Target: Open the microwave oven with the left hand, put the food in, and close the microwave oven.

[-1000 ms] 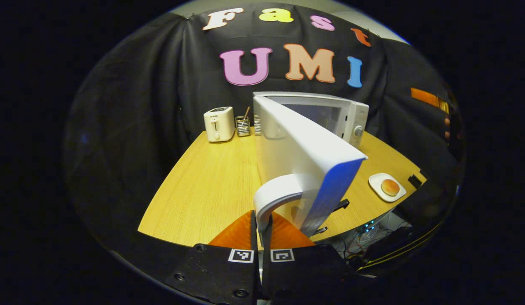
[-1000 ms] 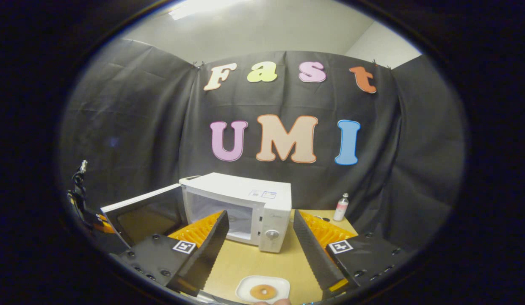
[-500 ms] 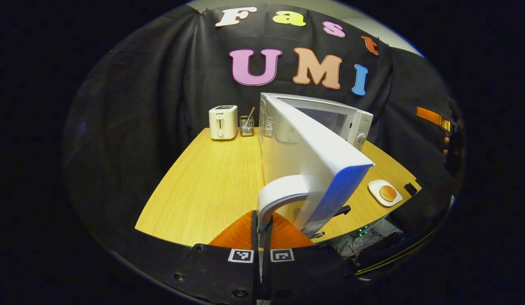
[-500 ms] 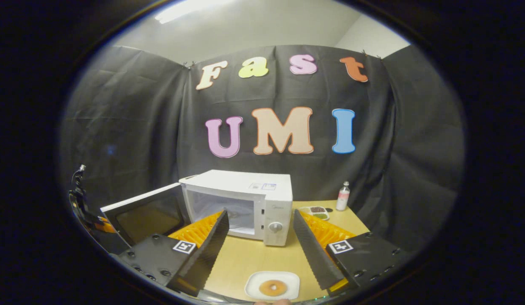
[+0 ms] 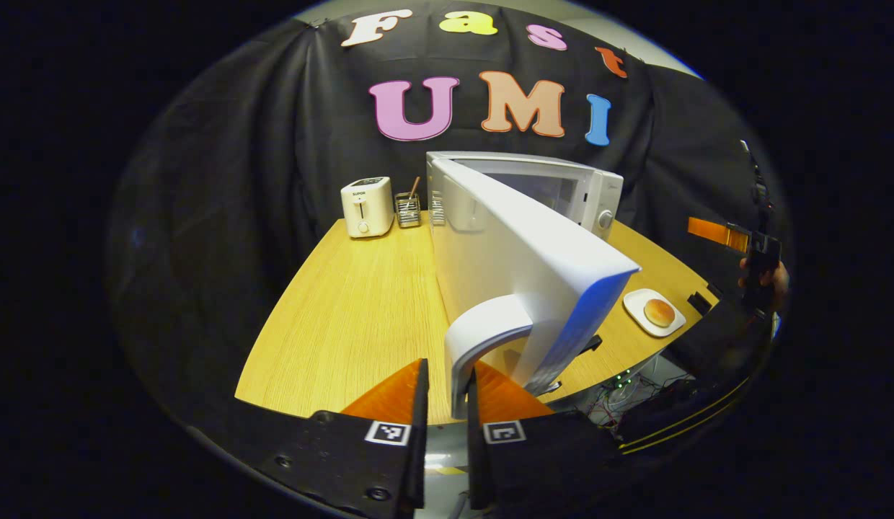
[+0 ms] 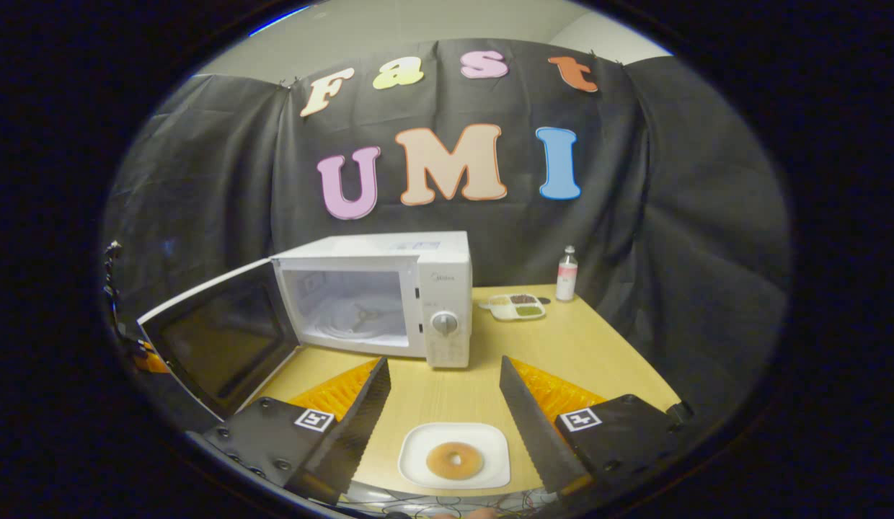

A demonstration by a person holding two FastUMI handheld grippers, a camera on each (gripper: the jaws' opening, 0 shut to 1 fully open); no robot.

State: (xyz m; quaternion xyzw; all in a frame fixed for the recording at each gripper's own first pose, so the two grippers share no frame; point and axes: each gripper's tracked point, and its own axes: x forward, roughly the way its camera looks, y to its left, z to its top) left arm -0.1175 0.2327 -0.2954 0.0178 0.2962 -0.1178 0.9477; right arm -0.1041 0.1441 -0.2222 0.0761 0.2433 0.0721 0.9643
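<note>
A light wooden table stands in a booth of black cloth walls, with a white microwave at centre frame in the right gripper view, its door swung wide open and its cavity bare but for the turntable hub. At the lower centre of that view a doughnut-shaped bun lies on a white plate between the wide-apart fingers of the right gripper, while a divided dish of dark and green food and a small bottle sit at centre right. In the left gripper view, the left gripper at the bottom has its fingers slightly apart around the door's curved handle, contact hard to judge; a toaster and a wire holder stand at upper centre, and the holder's contents are too small to make out.
</note>
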